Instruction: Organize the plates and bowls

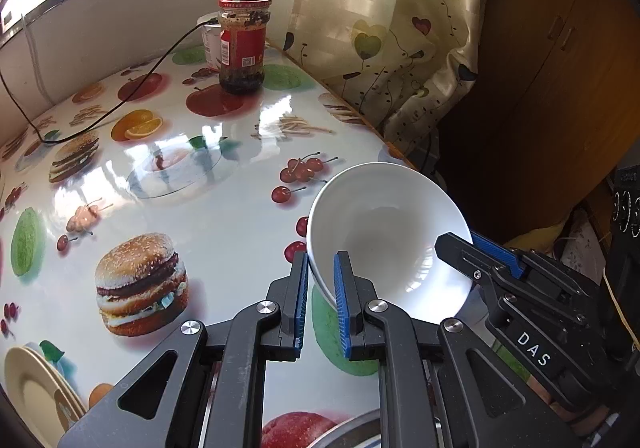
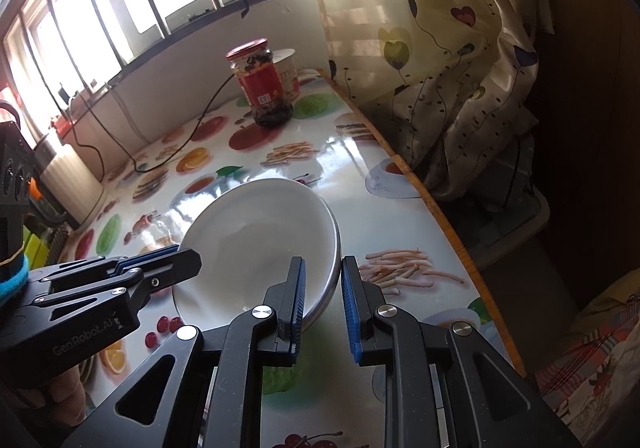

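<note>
Now, from your left wrist, your left gripper [image 1: 321, 298] has its fingers nipped onto the near rim of the glossy white ceramic bowl [image 1: 384, 224], tilted above the fruit-printed worktop [image 1: 224, 216]; from your right wrist, your right gripper [image 2: 322, 298] likewise pinches the bowl's opposite rim.

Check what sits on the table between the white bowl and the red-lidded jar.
Nothing stands there: between the white bowl and the jar only the fruit-print tablecloth shows, clearest in the left wrist view.
</note>
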The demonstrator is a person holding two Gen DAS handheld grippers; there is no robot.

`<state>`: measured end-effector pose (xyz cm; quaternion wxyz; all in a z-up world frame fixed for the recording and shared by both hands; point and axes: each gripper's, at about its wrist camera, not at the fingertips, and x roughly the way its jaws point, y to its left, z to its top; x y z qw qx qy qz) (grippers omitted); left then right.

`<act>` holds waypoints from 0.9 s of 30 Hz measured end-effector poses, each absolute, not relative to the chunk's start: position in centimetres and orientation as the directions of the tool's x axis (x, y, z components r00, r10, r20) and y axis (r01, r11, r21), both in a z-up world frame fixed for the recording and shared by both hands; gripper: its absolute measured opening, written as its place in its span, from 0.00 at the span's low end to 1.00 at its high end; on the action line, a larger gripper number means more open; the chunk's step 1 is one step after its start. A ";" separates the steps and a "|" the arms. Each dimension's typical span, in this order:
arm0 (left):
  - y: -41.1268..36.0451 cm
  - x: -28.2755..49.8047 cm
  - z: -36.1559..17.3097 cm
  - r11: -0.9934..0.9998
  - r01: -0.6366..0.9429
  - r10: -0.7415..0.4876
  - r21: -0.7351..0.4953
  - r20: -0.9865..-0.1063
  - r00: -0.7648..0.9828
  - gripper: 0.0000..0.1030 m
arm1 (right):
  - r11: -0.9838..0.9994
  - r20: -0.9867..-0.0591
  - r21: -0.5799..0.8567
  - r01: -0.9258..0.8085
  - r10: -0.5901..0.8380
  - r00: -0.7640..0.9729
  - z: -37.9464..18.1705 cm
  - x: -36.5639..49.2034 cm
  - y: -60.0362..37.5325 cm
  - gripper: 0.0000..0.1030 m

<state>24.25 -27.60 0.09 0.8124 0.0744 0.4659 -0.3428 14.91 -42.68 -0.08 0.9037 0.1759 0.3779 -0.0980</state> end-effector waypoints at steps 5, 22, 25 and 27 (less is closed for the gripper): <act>-26.9 23.6 1.1 0.755 0.623 -0.498 -0.204 -0.796 0.343 0.13 | 0.922 -0.702 0.245 0.300 -0.044 0.711 1.1 14.1 -42.0 0.18; -23.7 19.9 4.6 0.747 0.624 -0.546 -0.228 -0.747 0.380 0.13 | 0.932 -0.648 0.238 0.273 -0.057 0.759 5.2 9.6 -39.1 0.18; -22.8 19.2 5.1 0.748 0.618 -0.559 -0.243 -0.734 0.387 0.13 | 0.935 -0.639 0.237 0.264 -0.055 0.767 5.9 8.8 -38.5 0.18; -22.2 18.5 5.5 0.746 0.617 -0.569 -0.250 -0.720 0.396 0.13 | 0.937 -0.633 0.236 0.258 -0.054 0.772 6.3 8.2 -38.0 0.18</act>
